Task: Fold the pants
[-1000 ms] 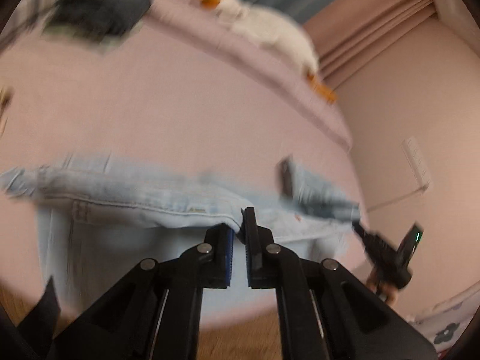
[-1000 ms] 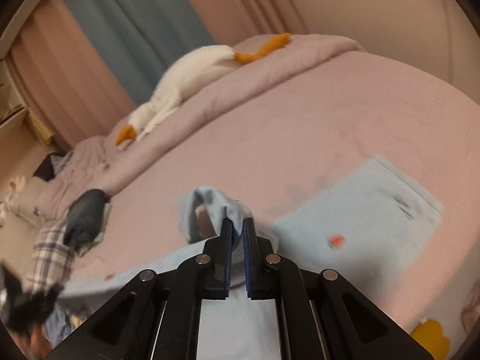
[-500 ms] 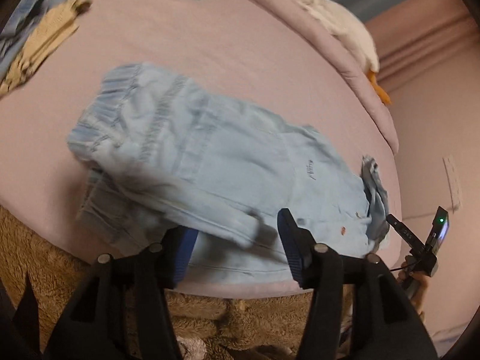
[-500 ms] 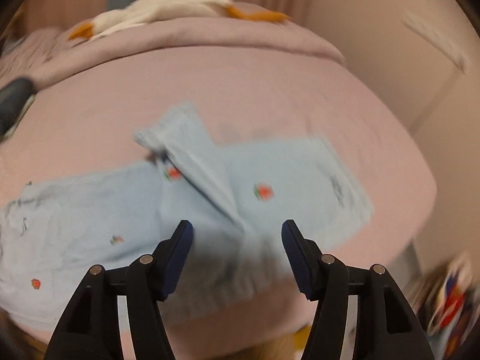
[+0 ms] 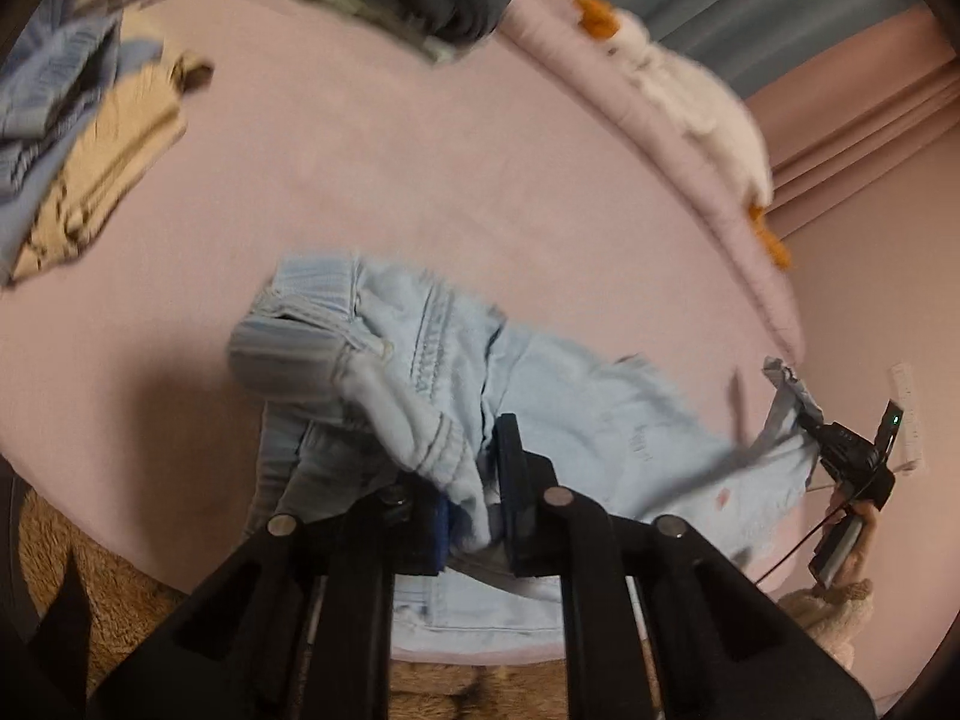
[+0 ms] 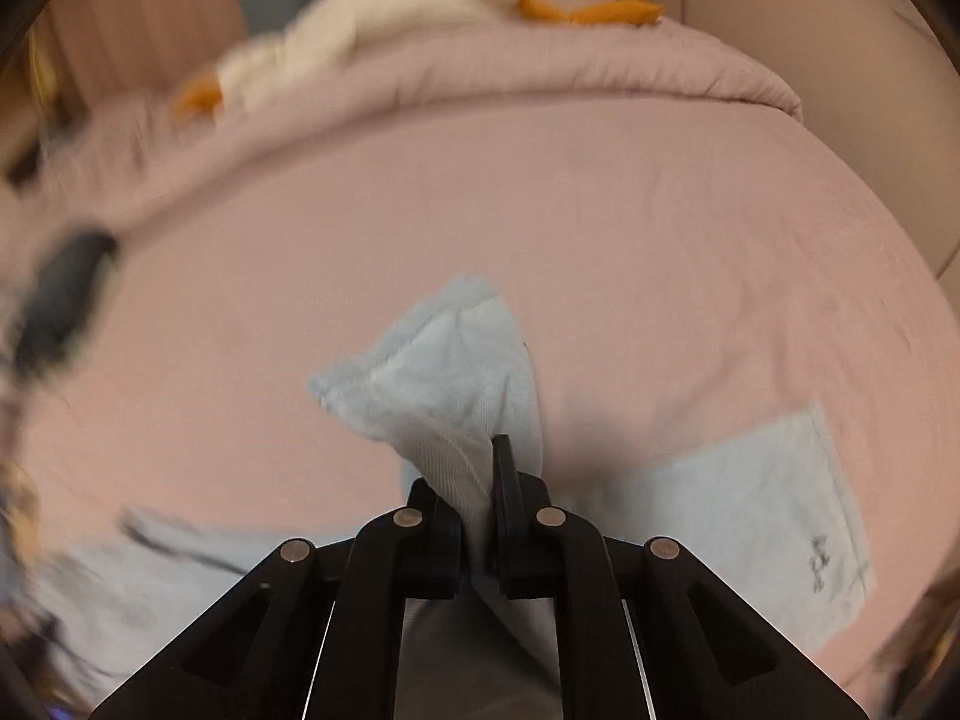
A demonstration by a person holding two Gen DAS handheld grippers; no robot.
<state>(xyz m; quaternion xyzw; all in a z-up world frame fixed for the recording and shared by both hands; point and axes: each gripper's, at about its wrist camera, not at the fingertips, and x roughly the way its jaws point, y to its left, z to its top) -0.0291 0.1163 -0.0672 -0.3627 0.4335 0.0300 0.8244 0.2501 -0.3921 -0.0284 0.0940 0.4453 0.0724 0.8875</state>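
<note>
You had the left gripper (image 5: 474, 495) clamped on the jeans' (image 5: 540, 396) waistband and the right gripper (image 6: 477, 516) pinching, seemingly, a hem, ready for folding.

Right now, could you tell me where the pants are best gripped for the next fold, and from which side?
Grip the pants at the ribbed waistband, coming from the near bed edge: its thick bunched edge stands up, easy to pinch.

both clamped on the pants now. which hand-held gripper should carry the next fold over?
Probably right. The right hand-held gripper pinches a lifted leg end of the pants, free to swing; the left hand-held gripper grips the bunched waistband side.
</note>
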